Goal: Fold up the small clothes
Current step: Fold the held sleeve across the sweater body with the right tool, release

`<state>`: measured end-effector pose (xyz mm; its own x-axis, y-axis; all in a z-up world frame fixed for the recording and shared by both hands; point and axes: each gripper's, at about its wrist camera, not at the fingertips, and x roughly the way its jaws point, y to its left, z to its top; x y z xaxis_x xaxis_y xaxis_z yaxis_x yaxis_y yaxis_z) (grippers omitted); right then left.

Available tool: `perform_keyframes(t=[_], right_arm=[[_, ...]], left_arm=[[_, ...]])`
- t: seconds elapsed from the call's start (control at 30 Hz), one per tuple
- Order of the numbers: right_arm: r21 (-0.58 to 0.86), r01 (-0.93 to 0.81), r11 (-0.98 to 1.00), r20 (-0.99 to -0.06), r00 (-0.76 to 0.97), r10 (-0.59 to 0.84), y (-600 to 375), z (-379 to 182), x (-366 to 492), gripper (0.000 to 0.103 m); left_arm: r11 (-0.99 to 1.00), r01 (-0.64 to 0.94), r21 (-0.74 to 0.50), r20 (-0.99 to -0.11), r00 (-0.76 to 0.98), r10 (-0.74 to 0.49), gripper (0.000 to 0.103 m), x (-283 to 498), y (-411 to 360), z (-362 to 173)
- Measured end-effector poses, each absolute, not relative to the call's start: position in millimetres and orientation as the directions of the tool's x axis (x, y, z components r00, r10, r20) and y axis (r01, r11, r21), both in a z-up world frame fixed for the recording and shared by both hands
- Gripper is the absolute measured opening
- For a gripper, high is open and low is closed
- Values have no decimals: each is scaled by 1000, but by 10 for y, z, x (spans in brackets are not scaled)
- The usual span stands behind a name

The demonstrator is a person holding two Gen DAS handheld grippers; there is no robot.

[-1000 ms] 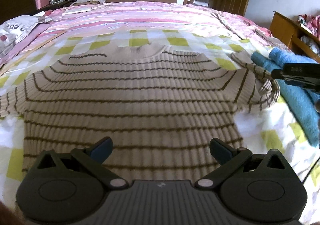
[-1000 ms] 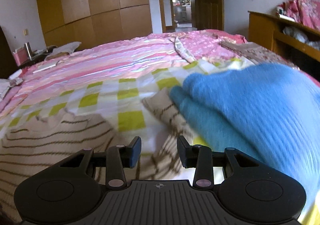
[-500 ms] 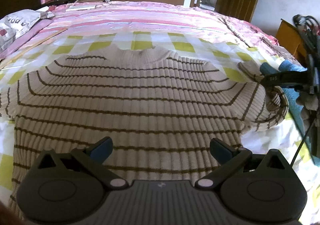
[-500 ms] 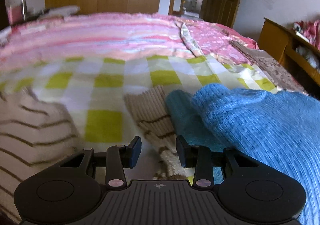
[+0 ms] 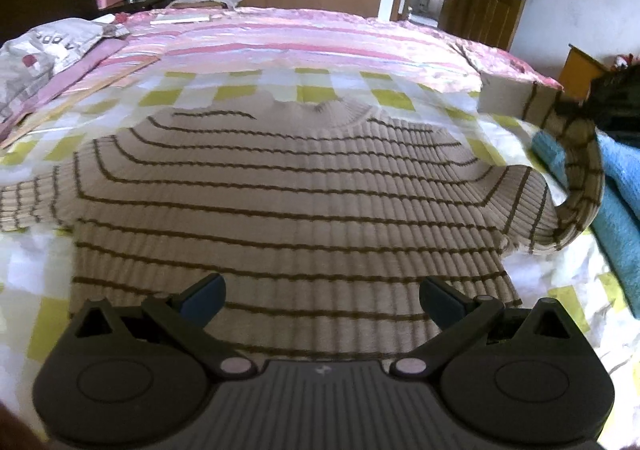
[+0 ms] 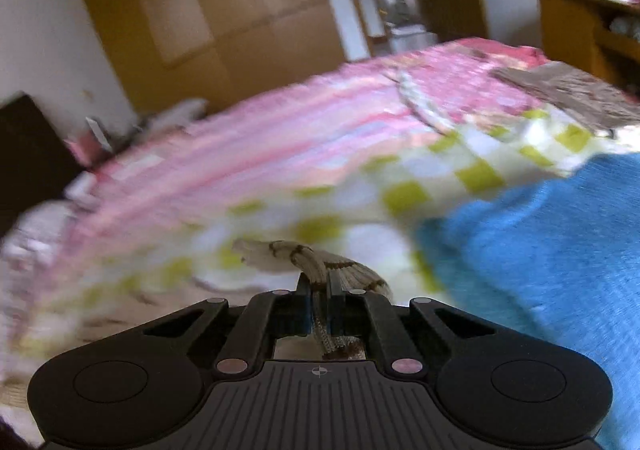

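A beige ribbed sweater with thin brown stripes lies flat on the checked sheet, neck away from me. My left gripper hovers open over its hem, nothing between the blue pads. The sweater's right sleeve is lifted off the bed and curls upward at the right edge. In the right wrist view my right gripper has its jaws closing, pressed on that sleeve's cuff, which sticks out past the fingertips. The same gripper shows as a dark blur at the far right of the left wrist view.
A blue knit garment lies right of the sweater, close to the lifted sleeve. A pink striped quilt covers the far half of the bed. A wooden cabinet stands at the right, wardrobes and an open door behind.
The right gripper's jaws have come together on the sleeve cuff and lifted it off the bed. The left gripper has drifted slightly sideways and stays open.
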<state>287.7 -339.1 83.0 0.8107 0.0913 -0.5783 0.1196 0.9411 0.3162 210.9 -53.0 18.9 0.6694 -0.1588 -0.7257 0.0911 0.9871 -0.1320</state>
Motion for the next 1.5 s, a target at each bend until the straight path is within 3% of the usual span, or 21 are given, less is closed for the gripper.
perform_keyframes(t=[0.23, 0.53, 0.73, 1.0, 1.33, 1.5], right_arm=[[414, -73, 907, -526, 794, 304, -2588, 1078, 2830, 6], [355, -246, 902, -595, 684, 421, -1390, 576, 2915, 6], [368, -352, 861, -667, 546, 508, -1012, 212, 2797, 14], [316, -438, 842, -697, 494, 519, -1191, 162, 2350, 19], [236, -292, 927, -692, 619, 371, -1712, 205, 2263, 19], [184, -326, 927, -701, 618, 356, -1542, 195, 2408, 19]], left_arm=[[988, 30, -151, -707, 695, -129, 103, 1913, -85, 274], [982, -88, -167, -715, 696, -60, 103, 1751, 533, 145], [981, -126, -144, -704, 710, -12, 103, 1739, 741, 30], [985, -98, -141, -687, 726, -26, 103, 1761, 754, -25], [986, -108, -130, -679, 734, -9, 103, 1770, 770, -50], [984, -135, -117, -673, 740, 21, 103, 1803, 842, -50]])
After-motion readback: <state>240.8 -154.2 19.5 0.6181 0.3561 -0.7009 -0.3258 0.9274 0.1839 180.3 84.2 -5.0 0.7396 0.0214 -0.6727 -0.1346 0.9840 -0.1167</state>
